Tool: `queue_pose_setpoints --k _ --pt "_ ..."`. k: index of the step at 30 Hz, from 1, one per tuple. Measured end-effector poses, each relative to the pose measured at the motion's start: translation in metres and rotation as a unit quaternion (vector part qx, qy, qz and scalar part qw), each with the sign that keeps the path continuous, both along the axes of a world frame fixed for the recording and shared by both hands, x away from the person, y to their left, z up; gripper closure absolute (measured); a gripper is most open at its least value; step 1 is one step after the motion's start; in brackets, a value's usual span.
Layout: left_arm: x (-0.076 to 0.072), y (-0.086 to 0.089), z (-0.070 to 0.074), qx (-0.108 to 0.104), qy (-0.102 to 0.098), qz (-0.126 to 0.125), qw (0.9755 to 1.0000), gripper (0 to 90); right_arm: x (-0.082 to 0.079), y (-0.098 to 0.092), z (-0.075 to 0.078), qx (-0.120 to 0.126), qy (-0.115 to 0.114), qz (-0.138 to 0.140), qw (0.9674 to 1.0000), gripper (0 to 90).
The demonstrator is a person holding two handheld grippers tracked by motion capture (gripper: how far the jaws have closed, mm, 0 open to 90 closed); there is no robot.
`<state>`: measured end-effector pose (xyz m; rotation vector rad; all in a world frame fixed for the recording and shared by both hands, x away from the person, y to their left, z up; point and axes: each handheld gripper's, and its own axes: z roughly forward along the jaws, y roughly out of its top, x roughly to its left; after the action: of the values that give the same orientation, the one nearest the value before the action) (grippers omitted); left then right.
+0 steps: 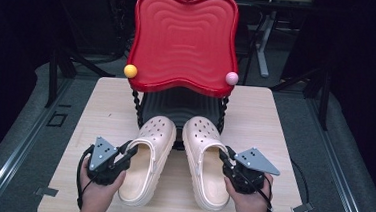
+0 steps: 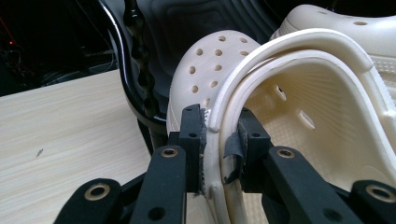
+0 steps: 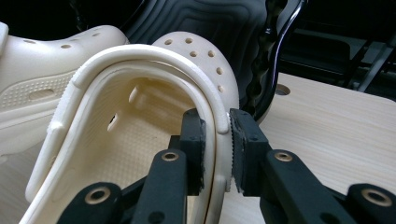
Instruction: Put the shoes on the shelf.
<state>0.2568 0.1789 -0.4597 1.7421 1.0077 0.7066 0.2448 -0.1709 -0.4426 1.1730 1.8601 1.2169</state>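
Two tongs (left, right) pinch clogs

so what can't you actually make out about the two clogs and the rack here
- Toes of the left clog and right clog: high view, tucked under the red tray of the rack.
- Rack's lower black shelf: high view, shadowed by the tray.
- Both heels: gripper views, cut off by the bottom edge behind the left gripper and right gripper.
- Soles: underneath, unseen.
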Motion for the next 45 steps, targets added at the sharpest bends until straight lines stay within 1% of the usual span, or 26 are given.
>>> queue_pose_setpoints --k 8,14,15,17,21,26,29,31,35,37,38,39,42,45 --pt "0.008 -0.006 0.004 0.0 -0.001 0.0 1.0 75.9 0.01 0.007 0.001 0.0 0.003 0.0 1.0 76.1" --pt "0.011 -0.009 0.003 0.0 -0.003 0.002 1.0 75.9 0.013 0.012 0.0 -0.009 0.002 -0.001 1.0 76.0" --pt "0.011 -0.01 0.003 0.002 0.0 0.001 1.0 75.9 0.013 0.013 0.0 -0.008 0.003 -0.001 1.0 76.0" --pt "0.012 -0.011 0.003 0.002 -0.002 0.003 1.0 75.9 0.014 0.013 -0.001 -0.01 0.004 -0.001 0.9999 76.0" --pt "0.014 -0.013 0.003 -0.005 -0.004 0.006 1.0 75.8 0.015 0.015 -0.002 -0.008 0.003 -0.002 1.0 76.0" --pt "0.018 -0.02 0.003 -0.002 -0.007 0.011 0.9999 75.9 0.021 0.018 -0.001 -0.007 0.002 -0.006 1.0 76.0" --pt "0.023 -0.026 0.004 0.003 -0.011 0.017 0.9998 75.9 0.026 0.022 -0.001 -0.011 -0.002 -0.007 0.9999 75.9" --pt "0.028 -0.03 0.004 0.004 -0.011 0.025 0.9996 75.9 0.03 0.026 0.0 -0.014 -0.005 -0.011 0.9998 75.9" --pt "0.039 -0.036 0.004 -0.002 -0.011 0.035 0.9993 75.9 0.04 0.031 0.0 -0.017 -0.011 -0.017 0.9996 75.9" --pt "0.045 -0.038 0.002 -0.005 -0.01 0.04 0.9991 75.8 0.046 0.034 0.0 -0.018 -0.009 -0.021 0.9996 75.8" --pt "0.048 -0.038 0.001 -0.01 -0.009 0.04 0.9991 75.8 0.048 0.035 -0.001 -0.017 -0.009 -0.023 0.9995 75.8" --pt "0.05 -0.04 0.002 -0.013 -0.014 0.044 0.9989 75.7 0.05 0.036 -0.001 -0.019 -0.008 -0.024 0.9995 75.8" --pt "0.056 -0.041 0.002 -0.016 -0.013 0.043 0.9988 75.4 0.058 0.037 -0.002 -0.012 -0.008 -0.03 0.9994 75.7" --pt "0.062 -0.046 0.001 -0.004 -0.026 0.038 0.9989 75.3 0.065 0.039 -0.003 -0.003 -0.007 -0.038 0.9992 75.5"
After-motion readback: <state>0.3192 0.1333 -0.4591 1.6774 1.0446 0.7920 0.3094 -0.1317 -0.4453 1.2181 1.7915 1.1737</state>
